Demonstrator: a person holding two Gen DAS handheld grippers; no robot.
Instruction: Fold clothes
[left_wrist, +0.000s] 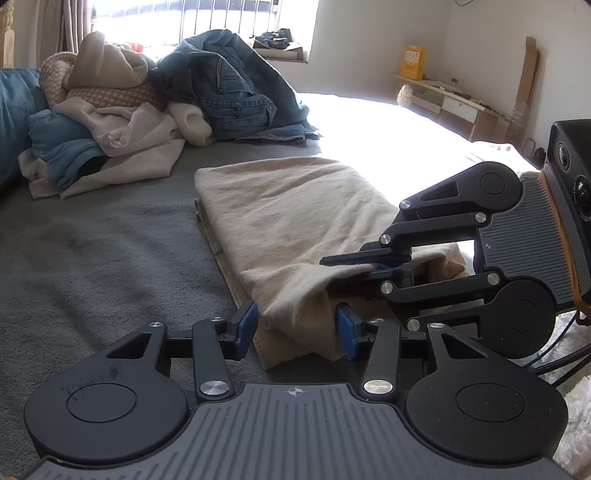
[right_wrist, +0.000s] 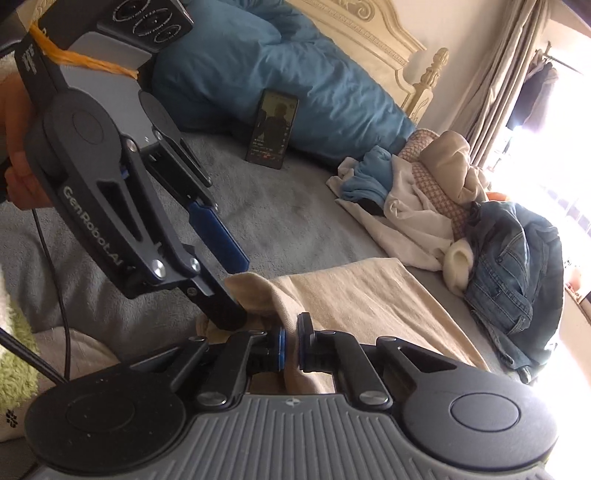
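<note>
Left tool (left_wrist: 295, 328) straddling beige garment (left_wrist: 295, 221), right tool (right_wrist: 291, 349) pinching

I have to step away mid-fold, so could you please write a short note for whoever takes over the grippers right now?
Right gripper: shut on the near edge of the beige garment.
Left gripper: jaws apart around the garment's near corner, not pinching it.
The garment lies partly folded in a long strip on the grey bed cover. The pile of clothes waits beyond it.
Done: lengthwise fold, apparently.
Left: grip with the left, finish the fold, then work through the pile.
</note>
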